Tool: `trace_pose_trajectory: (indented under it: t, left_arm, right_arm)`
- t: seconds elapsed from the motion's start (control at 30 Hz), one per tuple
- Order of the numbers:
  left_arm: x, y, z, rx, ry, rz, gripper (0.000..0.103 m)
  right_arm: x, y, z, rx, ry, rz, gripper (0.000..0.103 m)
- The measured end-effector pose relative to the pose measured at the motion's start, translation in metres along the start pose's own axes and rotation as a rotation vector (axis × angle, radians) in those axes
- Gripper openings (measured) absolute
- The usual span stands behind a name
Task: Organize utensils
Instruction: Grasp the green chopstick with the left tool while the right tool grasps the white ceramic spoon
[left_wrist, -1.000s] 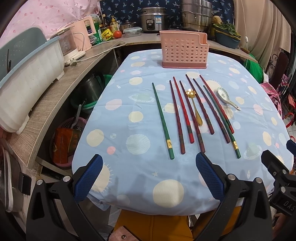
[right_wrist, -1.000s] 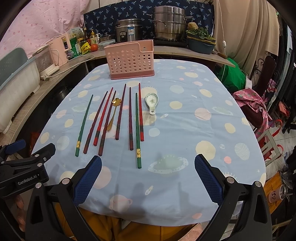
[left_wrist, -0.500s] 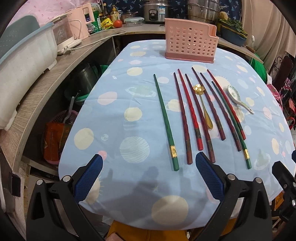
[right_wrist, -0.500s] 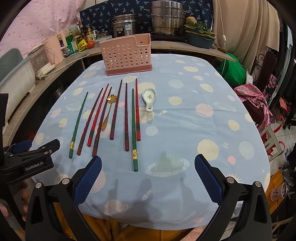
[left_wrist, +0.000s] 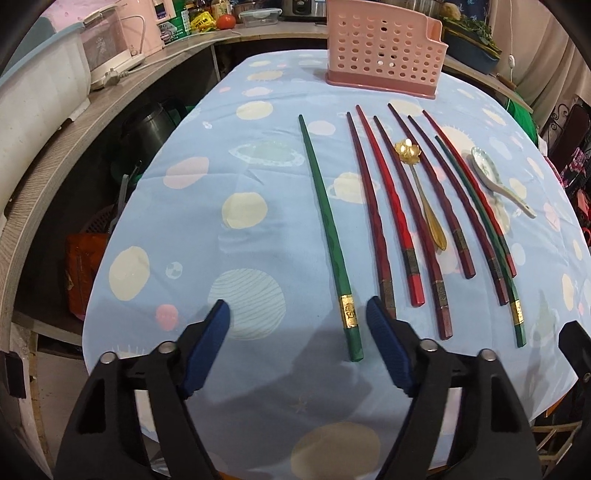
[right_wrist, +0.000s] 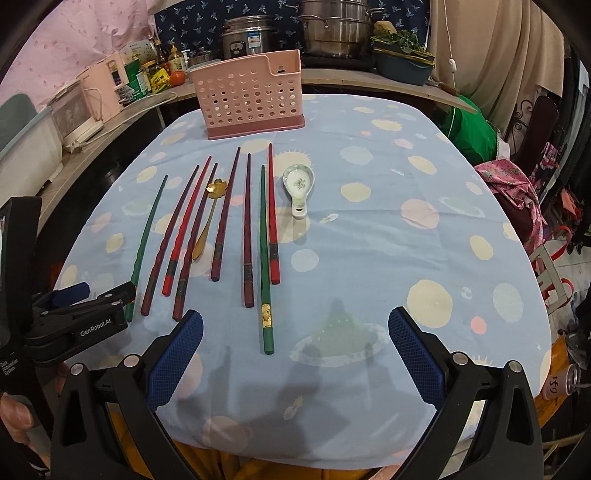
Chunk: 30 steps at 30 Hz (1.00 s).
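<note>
My left hand-held gripper (left_wrist: 297, 325) is open, straddling the leftmost green chopstick (left_wrist: 327, 218) near the table's (left_wrist: 184, 229) front edge. Right hand-held gripper (right_wrist: 295, 336) open, empty. Pink holder (right_wrist: 251, 98) at far edge.

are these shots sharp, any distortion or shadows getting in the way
Left wrist view: sharp on the chopsticks, strong fisheye bend at the edges, soft gripper shadow on the tablecloth. Right wrist view: equally sharp, the same curved edges with dark corners, faint shadows near the right gripper.
</note>
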<state>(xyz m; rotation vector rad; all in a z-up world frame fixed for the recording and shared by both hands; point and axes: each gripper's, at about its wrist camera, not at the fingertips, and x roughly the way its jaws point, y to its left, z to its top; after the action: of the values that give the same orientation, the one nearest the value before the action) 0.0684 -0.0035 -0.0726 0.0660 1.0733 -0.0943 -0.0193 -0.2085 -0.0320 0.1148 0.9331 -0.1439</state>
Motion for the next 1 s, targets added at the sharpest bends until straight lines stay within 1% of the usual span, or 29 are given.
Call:
trace_pose_trajectory:
  t: [0.07,0.1,0.23,0.27,0.3,0.33,0.37,0.43,0.5,0.53,0.57,0.6,0.63,0.7,0.73,0.8,0.83,0.9,0.93,1.0]
  left_arm:
    - [0.002,0.002,-0.002,-0.007,0.018,-0.014,0.06]
    - [0.003,0.002,-0.003,-0.008,0.023,-0.019,0.056]
    - [0.002,0.001,-0.006,0.004,0.017,-0.023,0.05]
    - [0.002,0.001,-0.006,0.005,0.015,-0.023,0.045]
    - [0.002,0.002,-0.006,0.007,0.012,-0.023,0.037]
    - [0.001,0.002,-0.005,0.007,0.011,-0.023,0.032]
    - [0.001,0.003,-0.004,0.007,0.011,-0.026,0.025]
    - [0.002,0.004,-0.003,0.002,0.012,-0.032,0.021]
    - [0.003,0.004,-0.001,0.003,0.012,-0.031,0.013]
    - [0.003,0.004,-0.001,0.003,0.012,-0.03,0.011]
    - [0.003,0.004,0.0,0.003,0.013,-0.028,0.009]
    - [0.004,0.004,0.001,0.004,0.012,-0.027,0.009]
    - [0.005,0.004,0.002,0.005,0.013,-0.026,0.009]
    - [0.005,0.003,0.004,0.007,0.013,-0.022,0.009]
    - [0.005,0.003,0.004,0.006,0.014,-0.021,0.009]
    - [0.006,0.002,0.005,0.007,0.015,-0.02,0.009]
    - [0.006,0.002,0.005,0.007,0.015,-0.02,0.009]
    - [0.006,0.002,0.005,0.009,0.015,-0.019,0.009]
    - [0.006,0.002,0.005,0.011,0.015,-0.018,0.009]
    - [0.006,0.002,0.004,0.015,0.014,-0.014,0.009]
  right_arm:
    - [0.002,0.001,0.001,-0.001,0.001,0.001,0.096]
    - [0.002,0.001,0.001,-0.001,0.0,0.002,0.095]
    - [0.006,0.001,0.006,0.0,-0.001,0.006,0.09]
    - [0.008,0.001,0.008,0.001,-0.004,0.006,0.088]
    - [0.009,0.0,0.01,0.001,-0.005,0.007,0.085]
    - [0.011,-0.001,0.013,0.002,-0.007,0.008,0.083]
    - [0.013,-0.002,0.015,0.006,-0.011,0.01,0.081]
    - [0.017,-0.006,0.023,0.019,-0.016,0.021,0.076]
    - [0.023,-0.009,0.033,0.035,-0.022,0.028,0.067]
    - [0.026,-0.011,0.038,0.04,-0.025,0.031,0.065]
    - [0.03,-0.012,0.044,0.045,-0.027,0.037,0.06]
    - [0.034,-0.013,0.049,0.05,-0.029,0.045,0.055]
    - [0.037,-0.014,0.054,0.055,-0.029,0.053,0.053]
    - [0.046,-0.016,0.064,0.064,-0.027,0.065,0.043]
    - [0.051,-0.017,0.068,0.068,-0.024,0.068,0.041]
    - [0.06,-0.019,0.075,0.078,-0.017,0.076,0.032]
    - [0.065,-0.019,0.078,0.084,-0.01,0.084,0.03]
    - [0.074,-0.022,0.081,0.099,0.004,0.102,0.022]
    - [0.078,-0.023,0.083,0.107,0.012,0.11,0.021]
    - [0.085,-0.025,0.084,0.121,0.027,0.124,0.014]
